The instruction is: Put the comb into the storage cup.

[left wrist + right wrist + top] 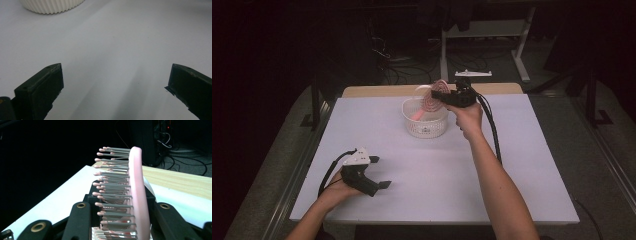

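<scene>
A pink hairbrush with grey, pink-tipped bristles hangs tilted over a white ribbed basket at the far middle of the white table, its handle end pointing down into the basket. My right gripper is shut on the brush head. In the right gripper view the brush stands on edge between the two black jaws of that gripper, bristles facing left. My left gripper rests at the table's near left, open with nothing in it. The basket's wall shows far ahead of it.
A wooden strip runs along the table's far edge, also seen as a wooden board beyond the brush. Behind it are white desk legs and floor cables in the dark. A metal rail lines the left side.
</scene>
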`<move>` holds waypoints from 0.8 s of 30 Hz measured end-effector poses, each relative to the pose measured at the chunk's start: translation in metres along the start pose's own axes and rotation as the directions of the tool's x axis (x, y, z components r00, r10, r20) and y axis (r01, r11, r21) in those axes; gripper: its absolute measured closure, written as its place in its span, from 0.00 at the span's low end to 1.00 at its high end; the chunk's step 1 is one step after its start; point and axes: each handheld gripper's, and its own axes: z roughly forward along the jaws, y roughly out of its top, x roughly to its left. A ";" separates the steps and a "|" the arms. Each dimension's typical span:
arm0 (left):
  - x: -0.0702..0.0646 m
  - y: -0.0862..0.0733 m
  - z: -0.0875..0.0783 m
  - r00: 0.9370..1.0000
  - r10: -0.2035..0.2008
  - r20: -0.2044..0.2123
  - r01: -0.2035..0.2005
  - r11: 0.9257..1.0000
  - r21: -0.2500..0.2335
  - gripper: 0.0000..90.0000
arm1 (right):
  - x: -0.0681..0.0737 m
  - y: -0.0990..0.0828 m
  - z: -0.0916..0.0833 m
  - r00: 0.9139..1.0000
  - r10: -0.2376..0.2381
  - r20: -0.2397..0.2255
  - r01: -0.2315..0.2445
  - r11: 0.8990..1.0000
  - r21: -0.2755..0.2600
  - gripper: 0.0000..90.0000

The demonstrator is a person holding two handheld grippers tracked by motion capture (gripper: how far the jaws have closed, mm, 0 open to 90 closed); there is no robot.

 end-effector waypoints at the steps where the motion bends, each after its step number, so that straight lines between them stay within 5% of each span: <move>1: 0.000 0.000 0.000 1.000 0.001 0.001 -0.001 1.000 0.001 0.00 | -0.001 -0.001 0.001 1.000 0.002 0.002 -0.002 1.000 0.004 0.70; 24: 0.000 0.000 0.000 1.000 0.002 0.002 -0.002 1.000 0.003 0.01 | -0.023 -0.009 0.004 0.998 0.035 0.049 -0.038 0.997 0.065 0.65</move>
